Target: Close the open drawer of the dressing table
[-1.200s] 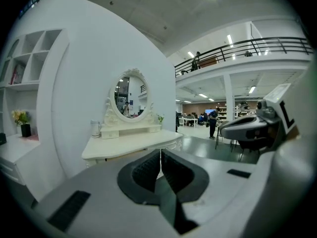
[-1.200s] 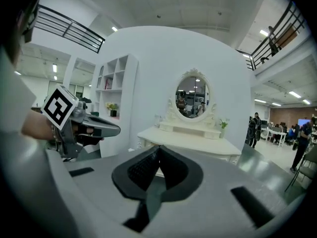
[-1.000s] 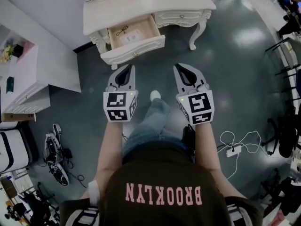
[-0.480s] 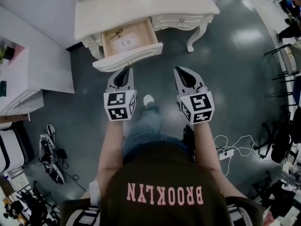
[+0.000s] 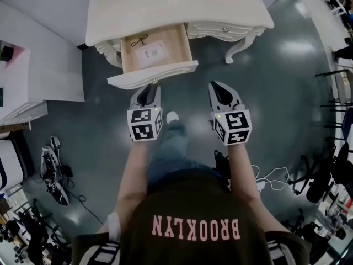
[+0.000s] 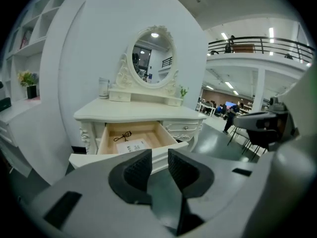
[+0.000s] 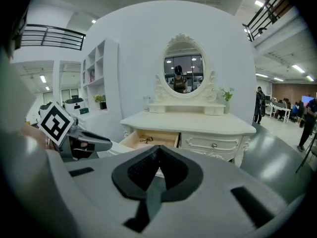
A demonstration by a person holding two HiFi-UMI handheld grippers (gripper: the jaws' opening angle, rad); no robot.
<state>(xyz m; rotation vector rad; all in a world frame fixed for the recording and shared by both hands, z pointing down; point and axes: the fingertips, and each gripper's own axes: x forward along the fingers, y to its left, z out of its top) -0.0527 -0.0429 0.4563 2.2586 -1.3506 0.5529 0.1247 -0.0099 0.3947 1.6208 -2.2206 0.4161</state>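
The white dressing table (image 5: 176, 12) fills more of the top of the head view than it did a second ago, because we have stepped in towards it. Its oval mirror (image 6: 153, 56) stands straight ahead in the left gripper view. The drawer (image 5: 157, 51) on the table's left side is still pulled well out over the grey floor (image 5: 287, 93). Its pale wooden inside is open to view, and its white front panel (image 5: 153, 75) faces us.

Both grippers have come forward and down with us. The left gripper (image 5: 148, 94) now has its tip just below the front panel in the head view. In its own view the panel sits just beyond the jaws, and we cannot tell that it touches yet. Its jaws have just been opening and now stand spread, with nothing between them. The right gripper (image 5: 223, 95) hangs beside it, well clear of the drawer and in front of the closed right-hand part of the table. Its jaws are pressed together and hold nothing.

Inside the drawer lie a paper card (image 5: 150, 53) and, behind it, a small dark looped tool (image 5: 139, 39). Both sit low enough not to catch.

We judge the approach nearly done. The left gripper is lined up with the front panel, and the push that shuts the drawer is not yet begun.
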